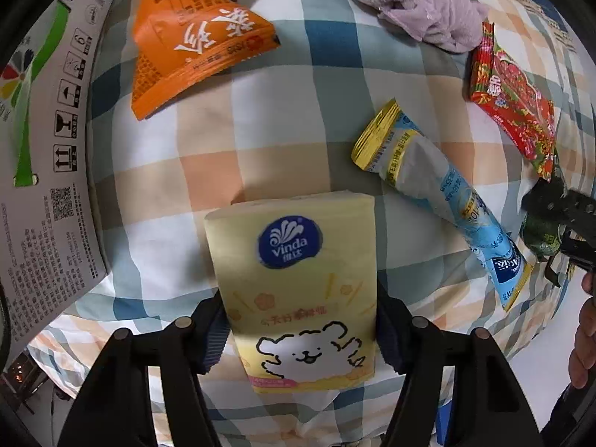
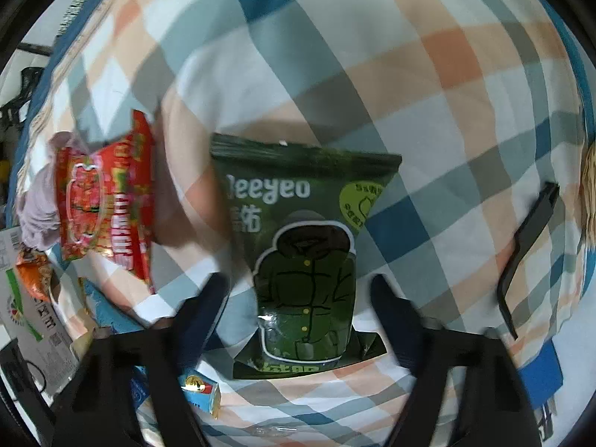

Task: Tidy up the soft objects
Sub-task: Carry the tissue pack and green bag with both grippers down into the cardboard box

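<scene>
Between my left gripper's fingers, low in the left wrist frame, sits a yellow Vinda tissue pack, both pads pressed against its sides and a white cartoon dog on its face. Low in the right wrist frame, my right gripper straddles a dark green Deeyeo pouch printed with a padded jacket; its fingers stand apart with daylight on either side, so nothing is clamped there. I judge this the pick-up step, with one soft pack secured and the other awaiting a squeeze. The next move calls for closing gently on the slack pouch, then carrying both to wherever they are being gathered.

Farther up the left wrist frame, on the checked bedsheet, lie a blue-and-yellow sachet at centre right, a red patterned packet at the right edge, an orange packet with white Chinese lettering at upper left, and a lilac fleece cloth at the top. A printed carton with handling symbols and a QR code fills the left edge.
</scene>
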Demonstrator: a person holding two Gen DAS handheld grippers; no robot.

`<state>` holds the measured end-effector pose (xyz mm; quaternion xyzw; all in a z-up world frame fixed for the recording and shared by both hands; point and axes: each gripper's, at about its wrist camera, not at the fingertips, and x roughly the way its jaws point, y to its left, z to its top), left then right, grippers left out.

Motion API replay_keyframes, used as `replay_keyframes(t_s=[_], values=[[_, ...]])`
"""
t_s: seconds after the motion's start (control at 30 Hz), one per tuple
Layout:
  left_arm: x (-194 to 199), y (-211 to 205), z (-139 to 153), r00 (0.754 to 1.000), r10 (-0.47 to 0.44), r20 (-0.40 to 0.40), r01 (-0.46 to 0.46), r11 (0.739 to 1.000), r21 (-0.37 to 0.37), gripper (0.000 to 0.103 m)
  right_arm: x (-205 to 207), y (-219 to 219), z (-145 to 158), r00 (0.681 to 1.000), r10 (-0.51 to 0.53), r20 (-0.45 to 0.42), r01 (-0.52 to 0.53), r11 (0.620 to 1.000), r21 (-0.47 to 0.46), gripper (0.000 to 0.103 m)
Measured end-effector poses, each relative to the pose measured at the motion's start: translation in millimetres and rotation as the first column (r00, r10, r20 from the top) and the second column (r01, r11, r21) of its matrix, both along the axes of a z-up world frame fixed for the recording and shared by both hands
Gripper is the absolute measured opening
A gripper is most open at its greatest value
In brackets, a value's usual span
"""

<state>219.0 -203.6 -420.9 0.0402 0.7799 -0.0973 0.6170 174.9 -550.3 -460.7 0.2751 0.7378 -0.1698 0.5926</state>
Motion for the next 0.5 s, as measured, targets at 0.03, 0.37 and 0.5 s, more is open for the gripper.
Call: replay_keyframes(t_s=[0.03, 0.37, 0.5], values=[[-2.4, 0.6, 1.7, 1.0, -0.004, 0.008, 0.004, 1.0, -0.003, 0.063, -1.6, 1.5, -1.4, 1.0, -0.005, -0.002, 0.005, 1.0, 0.004, 0.051], [-32.3, 25.3, 53.3, 0.994, -0.033, 0.107, 0.036, 0.999, -0.033, 0.062, -16.5, 48.8, 47.1, 0.997, 0.06, 0.056, -0.055, 0.995, -0.088, 0.036], [-48.0, 48.6, 91.4, 0.987, -0.022, 0.157, 0.035, 0.996, -0.077, 0.062, -35.0, 89.8, 80.2, 0.986, 0.123, 0.115, -0.115, 0.991, -0.072, 0.036]])
